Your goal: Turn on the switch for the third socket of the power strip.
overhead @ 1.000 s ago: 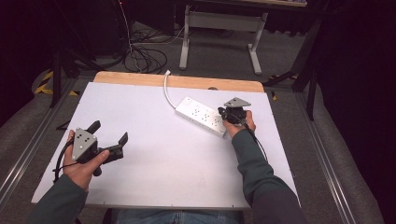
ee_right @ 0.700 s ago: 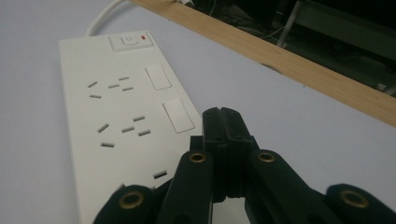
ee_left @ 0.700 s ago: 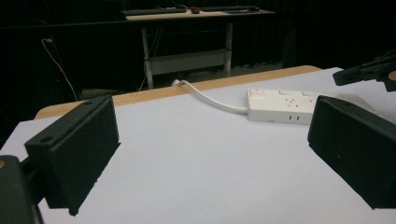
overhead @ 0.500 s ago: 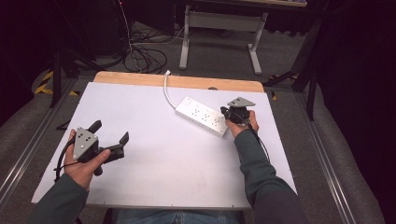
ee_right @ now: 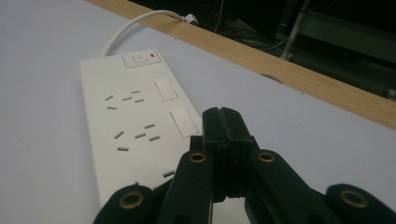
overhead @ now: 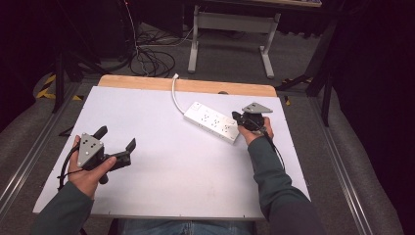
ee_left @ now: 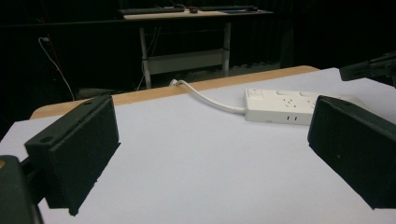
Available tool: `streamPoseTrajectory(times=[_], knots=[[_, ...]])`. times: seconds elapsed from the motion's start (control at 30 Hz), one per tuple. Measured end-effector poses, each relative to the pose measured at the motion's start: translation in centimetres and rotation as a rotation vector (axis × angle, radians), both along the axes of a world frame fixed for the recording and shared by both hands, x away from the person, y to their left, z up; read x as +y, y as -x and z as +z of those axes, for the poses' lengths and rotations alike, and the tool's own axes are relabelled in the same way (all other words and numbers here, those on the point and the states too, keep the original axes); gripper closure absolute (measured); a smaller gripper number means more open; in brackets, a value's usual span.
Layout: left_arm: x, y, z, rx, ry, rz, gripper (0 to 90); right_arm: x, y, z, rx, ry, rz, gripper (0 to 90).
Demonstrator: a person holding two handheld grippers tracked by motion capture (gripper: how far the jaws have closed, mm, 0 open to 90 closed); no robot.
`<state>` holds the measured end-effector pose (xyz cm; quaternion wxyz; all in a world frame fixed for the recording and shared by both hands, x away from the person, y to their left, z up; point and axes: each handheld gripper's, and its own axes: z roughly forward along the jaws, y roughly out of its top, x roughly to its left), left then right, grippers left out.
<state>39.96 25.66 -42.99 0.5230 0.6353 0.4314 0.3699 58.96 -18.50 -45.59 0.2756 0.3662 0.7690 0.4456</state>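
Right gripper view: the right gripper (ee_right: 224,116) was seen pressed closed, empty, over the power strip (ee_right: 135,126). Left gripper (overhead: 116,143) was held wide open, well apart on the table (overhead: 186,171).

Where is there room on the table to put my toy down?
The white tabletop is bare between the left hand-held gripper and the white plastic power strip. It is crowded at the strip's near end, where the shut right hand-held gripper sits.

The right gripper (ee_right: 224,116) holds its fingers pressed together over the near end of a white power strip (ee_right: 130,121). The strip lies flat on the white worktop (ee_right: 42,56), its cord (ee_right: 135,23) curving toward the wooden edge (ee_right: 289,70).
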Motion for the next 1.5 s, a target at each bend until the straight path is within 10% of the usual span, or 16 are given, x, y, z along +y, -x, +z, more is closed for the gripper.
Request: streamPoseTrajectory(times=[1.5], knots=[[0.1,0.1,-0.1,0.003,-0.005,0.007,2.6,-0.9,3.5,2.5,-0.056,-0.135,0.054,89.3]])
